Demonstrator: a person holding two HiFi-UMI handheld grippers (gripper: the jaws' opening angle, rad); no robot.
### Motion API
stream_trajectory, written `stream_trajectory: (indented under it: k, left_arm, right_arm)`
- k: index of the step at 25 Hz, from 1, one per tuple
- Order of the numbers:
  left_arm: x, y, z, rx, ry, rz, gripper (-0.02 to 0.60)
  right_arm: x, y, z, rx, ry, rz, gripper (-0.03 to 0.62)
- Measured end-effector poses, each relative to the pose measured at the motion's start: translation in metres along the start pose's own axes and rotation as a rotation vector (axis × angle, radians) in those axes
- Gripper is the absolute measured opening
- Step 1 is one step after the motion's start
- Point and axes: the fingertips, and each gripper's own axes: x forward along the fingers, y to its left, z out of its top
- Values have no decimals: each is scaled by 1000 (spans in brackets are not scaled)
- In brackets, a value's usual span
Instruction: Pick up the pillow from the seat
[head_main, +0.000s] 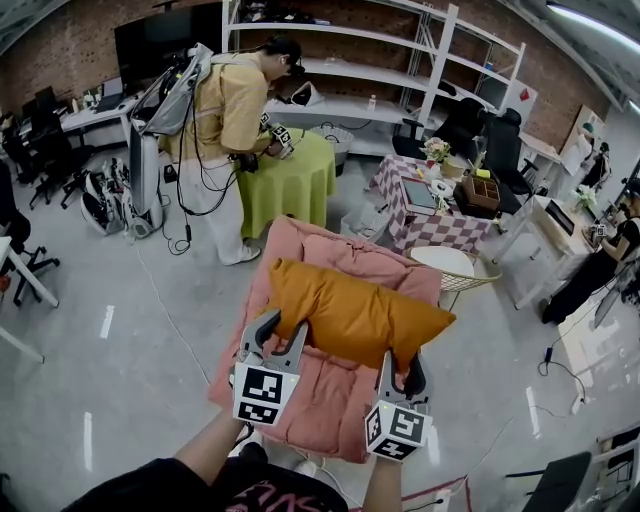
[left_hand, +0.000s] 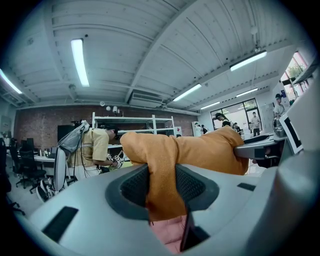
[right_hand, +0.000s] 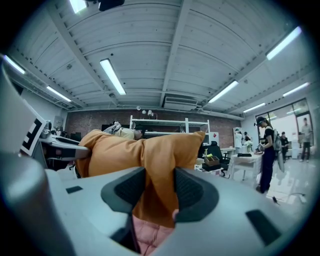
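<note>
Where the two grippers meet the orange pillow (head_main: 355, 310), each has a fold of its near edge pinched between its jaws. The left gripper (left_hand: 162, 187) stands partway closed, its dark ribbed pads squeezing a bunched ridge of orange cloth low in the left gripper view. The right gripper (right_hand: 152, 192) does the same at the pillow's other near corner, with cloth filling the gap between its pads.

In the head view the pillow sits mid-frame, lying crosswise over the pink seat (head_main: 340, 250). The pink padding shows directly below both sets of jaws. I can't tell whether the pillow is clear of the seat or resting on it.

Right of centre in the upper half of the head view, a checked table (head_main: 440, 228) carries a dark box (head_main: 480, 193) with something yellow on top. What is inside it I can't make out. A small bunch of flowers (head_main: 435, 150) stands on the same table.

The floor (head_main: 130, 300) is pale, glossy grey. Along the top of the frame run white shelves (head_main: 350, 70) against a brick wall (head_main: 60, 50). At upper left a person in a yellow shirt (head_main: 228, 110) bends over a round table draped in green cloth (head_main: 295, 180).
</note>
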Motion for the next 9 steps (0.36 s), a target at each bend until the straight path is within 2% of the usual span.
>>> stream_trajectory:
  k: [9]
  left_arm:
    - [2, 1, -5, -1, -1, 0, 153]
  right_arm:
    - [3, 1, -5, -1, -4, -1, 195]
